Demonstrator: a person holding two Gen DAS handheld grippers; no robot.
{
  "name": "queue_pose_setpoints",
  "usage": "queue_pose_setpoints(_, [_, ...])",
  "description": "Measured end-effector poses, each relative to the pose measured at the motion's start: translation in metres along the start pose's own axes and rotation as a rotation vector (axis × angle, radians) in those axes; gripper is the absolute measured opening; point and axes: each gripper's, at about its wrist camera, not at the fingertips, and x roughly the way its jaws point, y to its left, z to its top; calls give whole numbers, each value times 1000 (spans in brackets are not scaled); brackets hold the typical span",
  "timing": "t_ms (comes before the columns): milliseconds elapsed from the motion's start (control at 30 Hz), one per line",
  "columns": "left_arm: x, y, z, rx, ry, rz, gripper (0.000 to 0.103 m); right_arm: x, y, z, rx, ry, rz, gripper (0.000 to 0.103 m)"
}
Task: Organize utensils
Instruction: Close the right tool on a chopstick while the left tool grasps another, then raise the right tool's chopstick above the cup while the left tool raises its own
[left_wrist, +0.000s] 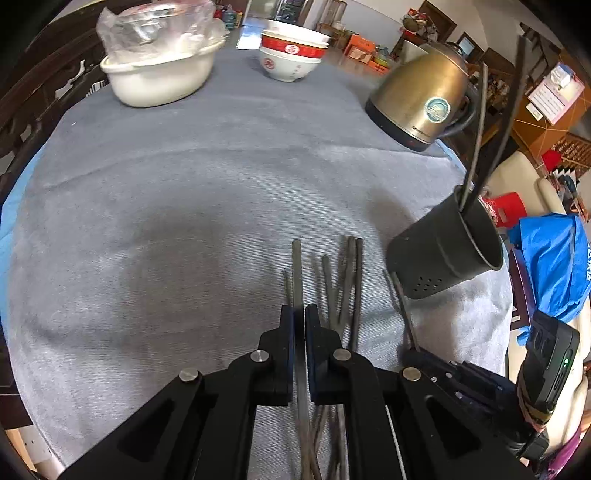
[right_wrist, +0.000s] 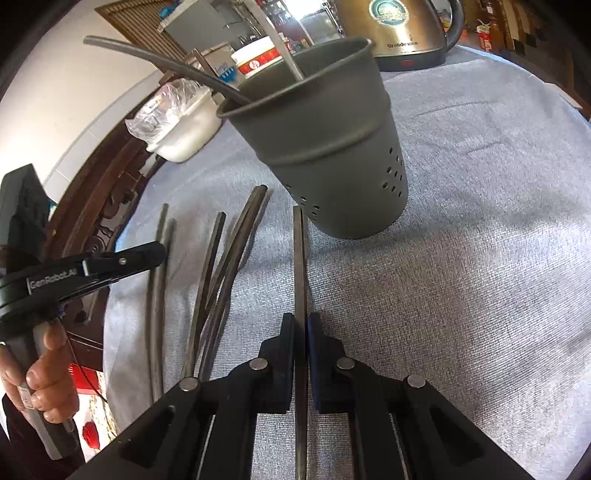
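Note:
A dark metal utensil holder (left_wrist: 443, 247) with holes near its base stands at the table's right, holding two dark chopsticks (left_wrist: 476, 147). It also shows in the right wrist view (right_wrist: 325, 147). Several dark chopsticks (left_wrist: 347, 280) lie loose on the grey cloth. My left gripper (left_wrist: 300, 310) is shut on one chopstick (left_wrist: 296, 266). My right gripper (right_wrist: 301, 319) is shut on another chopstick (right_wrist: 299, 258), whose tip points at the holder's base. The left gripper (right_wrist: 147, 253) shows at the left of the right wrist view, over the loose chopsticks (right_wrist: 218, 266).
A brass kettle (left_wrist: 421, 96) stands at the back right. Stacked red-and-white bowls (left_wrist: 291, 51) and a white basin (left_wrist: 159, 74) with plastic-wrapped dishes stand at the back. The grey cloth (left_wrist: 184, 206) covers the table. A dark wooden chair back (right_wrist: 110, 184) stands beside the table.

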Motion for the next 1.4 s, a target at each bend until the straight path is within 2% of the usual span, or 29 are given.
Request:
queue_pose_setpoints(300, [8, 30, 2, -85, 33, 10, 6, 13, 29, 19, -84, 86, -155, 10])
queue_pose_setpoints(367, [9, 32, 3, -92, 34, 23, 13, 17, 30, 22, -78, 92, -171, 11])
queue_pose_setpoints(433, [12, 36, 7, -113, 35, 35, 31, 22, 32, 27, -74, 86, -184, 11])
queue_pose_setpoints(500, [17, 39, 12, -136, 38, 44, 33, 25, 35, 30, -75, 78, -194, 11])
queue_pose_setpoints(600, [27, 37, 18, -137, 56, 43, 33, 26, 31, 31, -46, 50, -172, 10])
queue_pose_setpoints(700, [40, 36, 20, -139, 78, 73, 33, 28, 32, 33, -78, 45, -163, 9])
queue_pose_setpoints(800, [42, 34, 24, -128, 57, 70, 9, 23, 29, 29, -82, 27, -131, 8])
queue_pose_setpoints(867, [42, 34, 22, -135, 55, 72, 7, 15, 27, 26, -79, 2, -75, 8])
queue_pose_setpoints(967, [30, 32, 19, -117, 4, 79, 7, -1, 31, 24, -107, -58, -14, 8])
queue_pose_setpoints(1167, [-27, 23, 15, -89, -119, 53, 6, -44, 42, 23, -167, -210, 111, 8])
queue_pose_setpoints(1400, [-112, -3, 11, 10, -293, 53, 5, -104, 46, 15, -207, -498, 275, 8])
